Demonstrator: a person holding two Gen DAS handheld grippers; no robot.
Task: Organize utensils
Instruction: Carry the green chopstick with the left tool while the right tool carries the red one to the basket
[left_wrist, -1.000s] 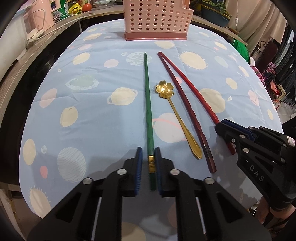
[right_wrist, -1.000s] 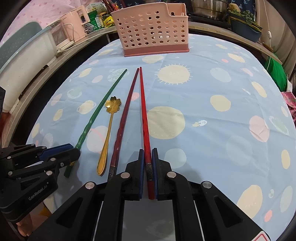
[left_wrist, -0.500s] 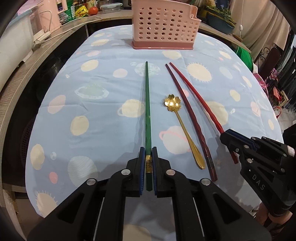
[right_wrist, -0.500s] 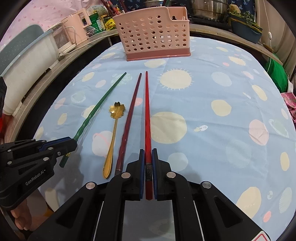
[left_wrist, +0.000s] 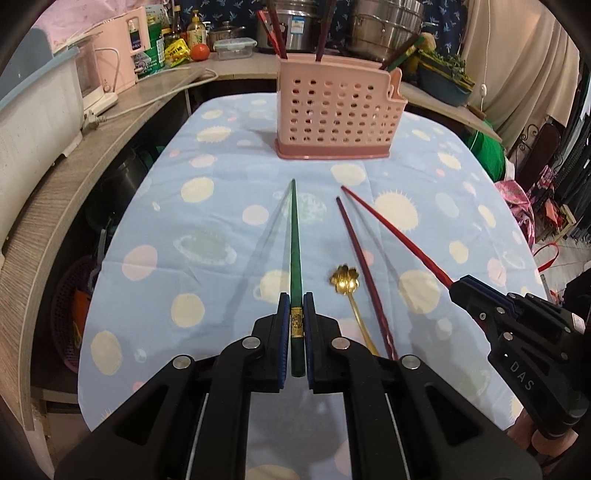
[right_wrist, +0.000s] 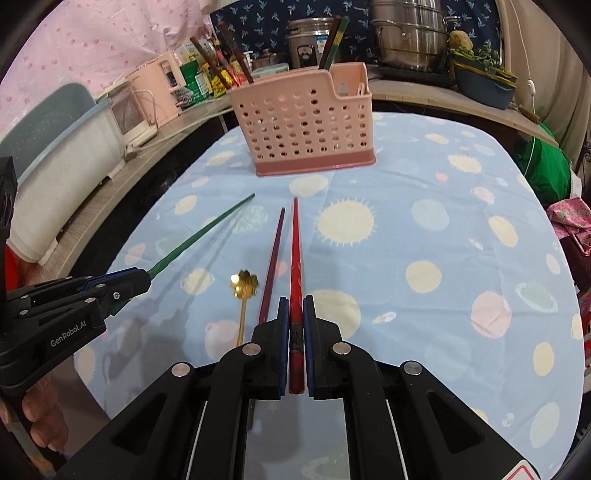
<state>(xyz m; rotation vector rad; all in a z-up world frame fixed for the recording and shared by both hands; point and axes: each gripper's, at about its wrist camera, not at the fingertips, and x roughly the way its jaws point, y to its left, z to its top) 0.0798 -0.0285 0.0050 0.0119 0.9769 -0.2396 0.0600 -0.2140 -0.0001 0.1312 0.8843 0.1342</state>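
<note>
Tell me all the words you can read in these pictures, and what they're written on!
"DAS": on the right gripper.
"GenRobot.AI": on the left gripper.
The labels on the bottles and packets on the counter are too small and blurred to read.

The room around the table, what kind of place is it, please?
Most likely a home kitchen or dining corner. Steel pots stand behind the counter, bottles and jars crowd it, and a pink utensil basket sits on a table with a printed cloth.
</note>
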